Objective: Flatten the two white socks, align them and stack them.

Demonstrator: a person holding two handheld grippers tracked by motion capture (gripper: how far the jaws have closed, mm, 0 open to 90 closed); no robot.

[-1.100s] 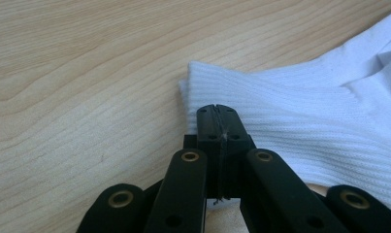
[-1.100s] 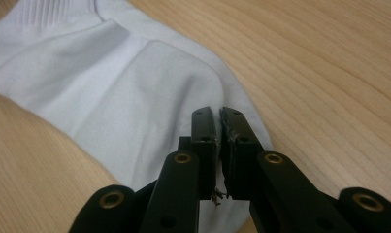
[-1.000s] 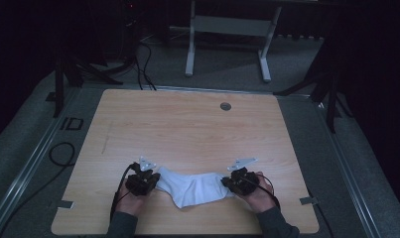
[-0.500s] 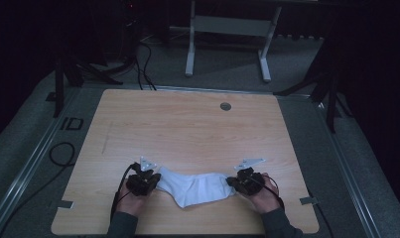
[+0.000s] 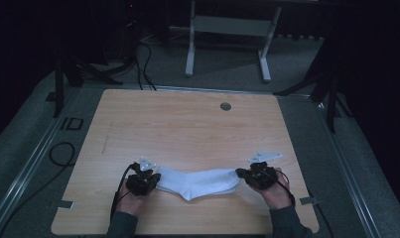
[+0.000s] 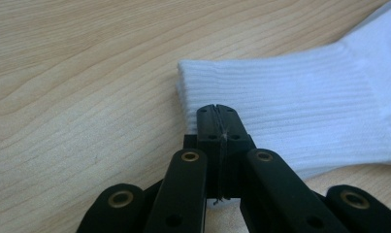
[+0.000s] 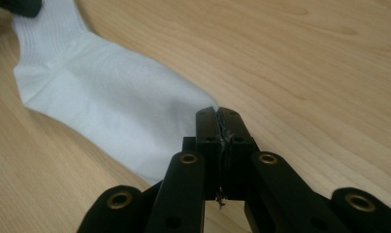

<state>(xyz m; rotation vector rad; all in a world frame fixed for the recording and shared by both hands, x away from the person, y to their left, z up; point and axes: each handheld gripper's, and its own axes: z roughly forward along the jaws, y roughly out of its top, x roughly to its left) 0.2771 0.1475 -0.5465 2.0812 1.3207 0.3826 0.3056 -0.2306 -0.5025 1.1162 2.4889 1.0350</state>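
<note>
A white sock (image 5: 197, 181) lies stretched out across the near part of the wooden table (image 5: 187, 124), its heel pointing toward the front edge. My left gripper (image 5: 157, 180) is shut on the ribbed cuff (image 6: 280, 97), its jaws (image 6: 217, 114) pressed together over the cuff's edge. At the other end my right gripper (image 5: 239, 174) is shut on the toe (image 7: 183, 111), jaws (image 7: 217, 116) tight together with the fabric pinched between them. A hand holds each gripper from the bottom of the high view.
A round grommet (image 5: 226, 106) sits near the table's far edge. Small tape marks (image 5: 63, 204) (image 5: 306, 201) lie at the front corners. A metal frame (image 5: 227, 29) and cables (image 5: 63, 148) are on the floor beyond and left of the table.
The right hand has drawn its end of the sock to the right and slightly up, pulling the bunched sock out longer and flatter. The left hand has stayed put.
</note>
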